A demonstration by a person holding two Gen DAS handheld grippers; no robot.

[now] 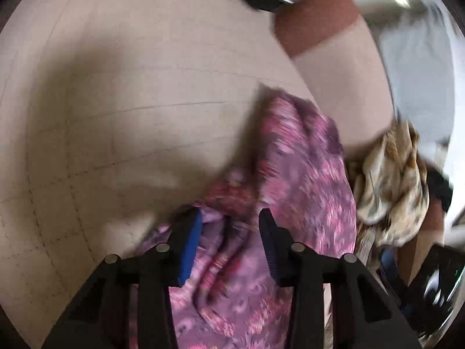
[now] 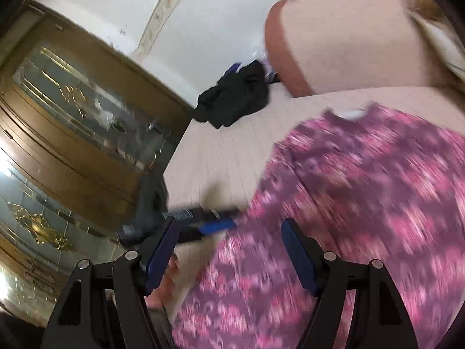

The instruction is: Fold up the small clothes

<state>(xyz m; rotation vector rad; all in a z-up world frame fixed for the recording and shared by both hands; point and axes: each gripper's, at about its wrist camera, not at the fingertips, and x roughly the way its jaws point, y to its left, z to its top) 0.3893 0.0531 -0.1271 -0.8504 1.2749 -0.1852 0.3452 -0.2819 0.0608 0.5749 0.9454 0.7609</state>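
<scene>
On the beige bed (image 1: 130, 93), the purple garment (image 1: 290, 174) lies rumpled, unfolded, under both released grippers: left gripper (image 1: 229, 218), right gripper (image 2: 229, 232).

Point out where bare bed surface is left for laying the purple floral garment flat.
Bare sheet lies left of the purple floral garment, as far as the black garment near the far edge. It is crowded to the garment's right, where a tan patterned cloth bunches against it. Both grippers, left and right, are open.
</scene>
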